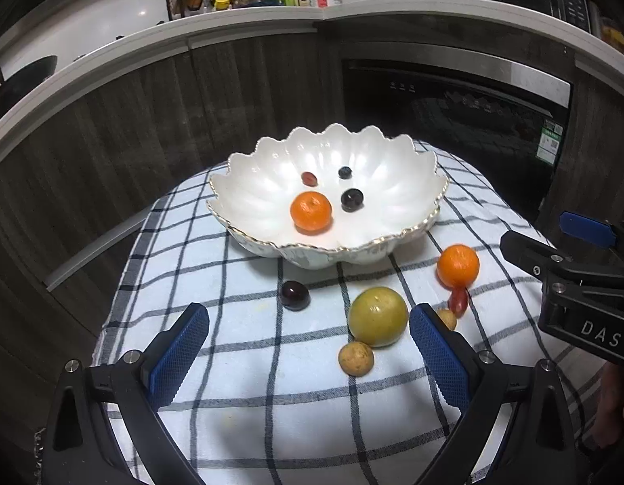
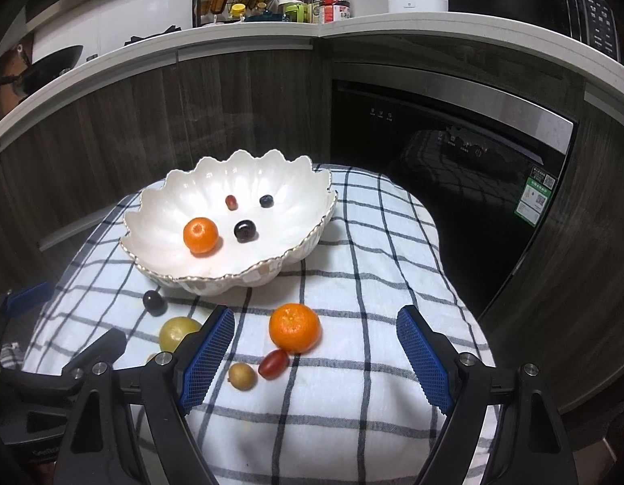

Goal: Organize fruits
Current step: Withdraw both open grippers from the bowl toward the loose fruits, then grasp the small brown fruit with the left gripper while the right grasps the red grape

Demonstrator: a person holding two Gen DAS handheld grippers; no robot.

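Left wrist view: left hand-held gripper (image 1: pixel 309 347) spread wide, blue pads empty, low over the checked cloth (image 1: pixel 251 363). White scalloped bowl (image 1: pixel 412 198) ahead on the cloth, holding a mandarin (image 1: pixel 311 211), a dark grape (image 1: pixel 351 199), a blueberry (image 1: pixel 345 172) and a small red fruit (image 1: pixel 309 178), all apart from each other. Loose on the cloth in front of the bowl: a dark plum-like fruit (image 1: pixel 295 294); a large green fruit (image 1: pixel 377 316) touching a small tan fruit (image 1: pixel 356 357) below it; another tan fruit (image 1: pixel 447 318) partly hidden behind the right pad; a second mandarin (image 1: pixel 458 265) with a red cherry tomato (image 1: pixel 458 301) touching its near side. Right hand-held gripper (image 1: pixel 570 250) at the right edge, seen from the side, nothing between its fingers visible.

Right wrist view: right hand-held gripper (image 2: pixel 316 359) wide open, holding nothing, above the cloth (image 2: pixel 372 363). Between its pads, the loose mandarin (image 2: pixel 294 327), the cherry tomato (image 2: pixel 273 363) against it, and a tan fruit (image 2: pixel 242 376) just beside the tomato. Green fruit (image 2: pixel 176 332) partly behind the left pad, dark fruit (image 2: pixel 154 302) near the bowl's foot. Bowl (image 2: pixel 158 218) further back and left, with the same mandarin (image 2: pixel 200 235), grape (image 2: pixel 245 230), blueberry (image 2: pixel 266 201) and red fruit (image 2: pixel 231 202) inside. Left hand-held gripper (image 2: pixel 65 323) at the lower left edge, fingers apart.
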